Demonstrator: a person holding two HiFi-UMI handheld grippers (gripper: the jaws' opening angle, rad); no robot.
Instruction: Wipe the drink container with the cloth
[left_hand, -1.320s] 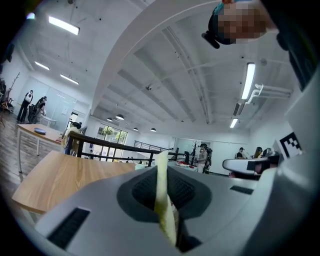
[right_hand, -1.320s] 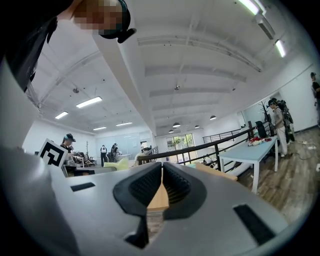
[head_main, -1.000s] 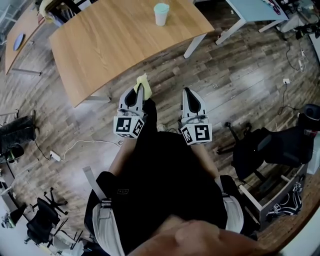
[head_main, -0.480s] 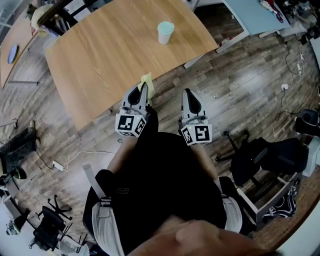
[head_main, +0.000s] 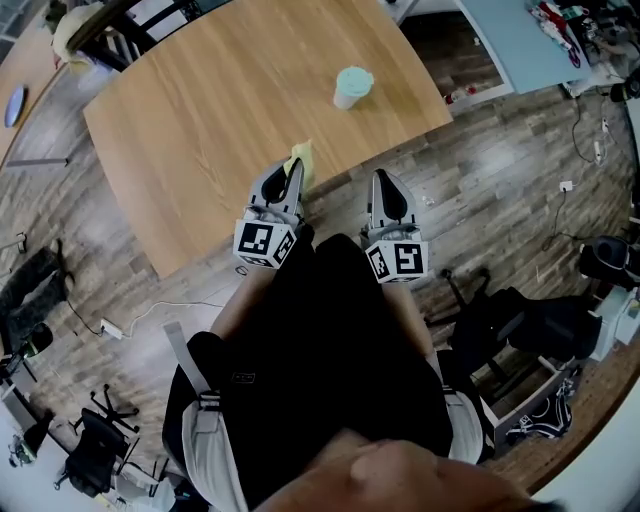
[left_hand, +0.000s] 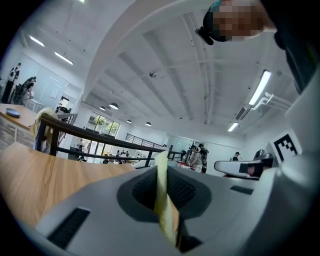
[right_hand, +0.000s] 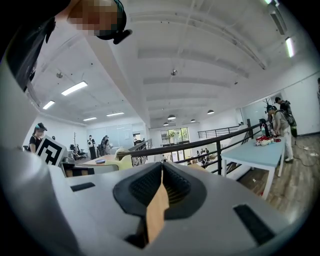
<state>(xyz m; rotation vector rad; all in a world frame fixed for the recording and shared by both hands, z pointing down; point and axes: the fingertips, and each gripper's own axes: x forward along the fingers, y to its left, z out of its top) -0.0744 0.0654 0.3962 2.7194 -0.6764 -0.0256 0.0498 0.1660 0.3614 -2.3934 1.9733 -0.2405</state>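
Observation:
The drink container (head_main: 352, 87), a pale cup with a mint-green lid, stands upright on the wooden table (head_main: 220, 110) near its right side. My left gripper (head_main: 291, 172) is over the table's near edge, shut on a yellow cloth (head_main: 300, 159) that sticks out past its tips. In the left gripper view the cloth (left_hand: 163, 200) hangs as a thin strip pinched between the jaws of the left gripper (left_hand: 162, 172). My right gripper (head_main: 386, 190) is beside the left one, just off the table edge over the floor, shut and empty. The right gripper (right_hand: 161, 172) has its pads meeting.
A black office chair (head_main: 520, 320) and an open box (head_main: 535, 400) stand on the floor at the right. A white cable with a power strip (head_main: 112, 325) lies at the left. A pale blue table (head_main: 510, 30) is at the back right.
The view has moved toward the table: the cup sits lower and further right in the head view. The left gripper with the cloth now reaches over the table's near edge.

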